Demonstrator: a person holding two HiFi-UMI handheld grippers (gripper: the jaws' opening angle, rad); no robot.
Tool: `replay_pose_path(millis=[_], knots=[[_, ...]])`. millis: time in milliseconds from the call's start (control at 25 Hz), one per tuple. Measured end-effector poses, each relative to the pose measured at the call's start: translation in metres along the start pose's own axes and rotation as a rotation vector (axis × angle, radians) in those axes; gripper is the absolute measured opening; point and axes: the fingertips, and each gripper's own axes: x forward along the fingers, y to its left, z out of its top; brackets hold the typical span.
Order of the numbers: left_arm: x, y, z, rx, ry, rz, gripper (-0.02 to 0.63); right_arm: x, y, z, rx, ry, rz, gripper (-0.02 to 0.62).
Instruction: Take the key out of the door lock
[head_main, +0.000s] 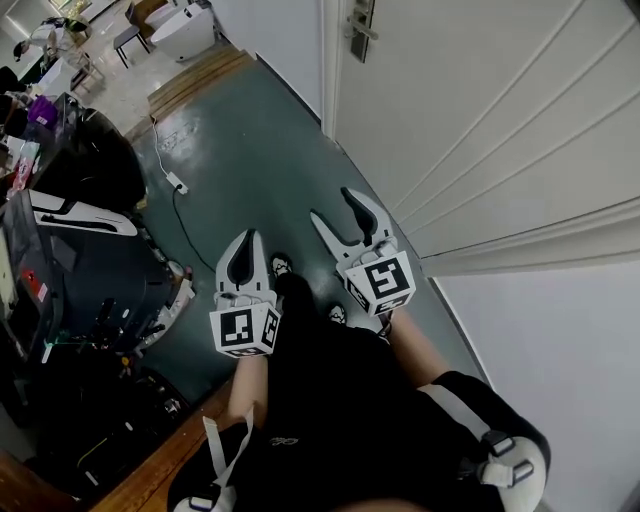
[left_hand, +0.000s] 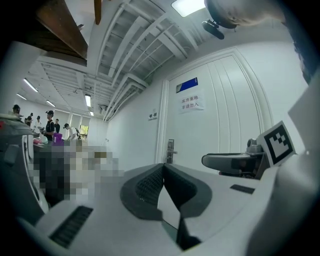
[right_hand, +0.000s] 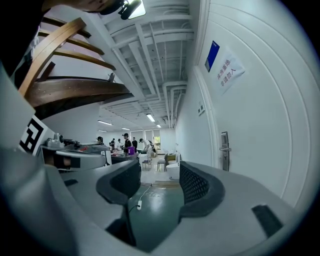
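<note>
The white door (head_main: 480, 120) stands shut at the right, and its metal lock and handle (head_main: 358, 28) are far ahead of both grippers. No key shows at the lock or in either gripper; at this distance it is too small to make out. My left gripper (head_main: 244, 240) is held low over the green floor with its jaws shut on nothing (left_hand: 163, 167). Beside it, nearer the door, my right gripper (head_main: 329, 202) has its jaws wide open and empty (right_hand: 160, 175). The lock (left_hand: 170, 151) shows small in the left gripper view, and the same lock (right_hand: 224, 150) sits right of the jaws in the right gripper view.
A white power strip (head_main: 177, 183) with its cable lies on the green floor (head_main: 250, 150). Dark equipment (head_main: 90, 250) crowds the left side. A wooden step (head_main: 195, 80) lies ahead, with people (right_hand: 125, 142) in the far hall. A paper sign (left_hand: 190, 102) hangs on the door.
</note>
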Motion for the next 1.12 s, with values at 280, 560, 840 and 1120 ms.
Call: replay_pose_path(millis=[280,560,840,1120], knots=[[0.047,0.022,-0.005,-0.022,0.007,-0.035,0.023,0.037,-0.026,-0.002,-0.055,0.032,-0.042,0.268],[0.107,0.062,-0.009,-0.036,0.028,-0.073,0.023,0.106,-0.049,-0.016,-0.084,0.097,-0.063,0.273],[0.172,0.115,-0.019,-0.070,0.078,-0.125,0.023,0.183,-0.065,-0.024,-0.093,0.169,-0.098,0.276],[0.216,0.166,-0.027,-0.108,0.102,-0.201,0.023,0.247,-0.063,-0.035,-0.111,0.240,-0.145,0.276]])
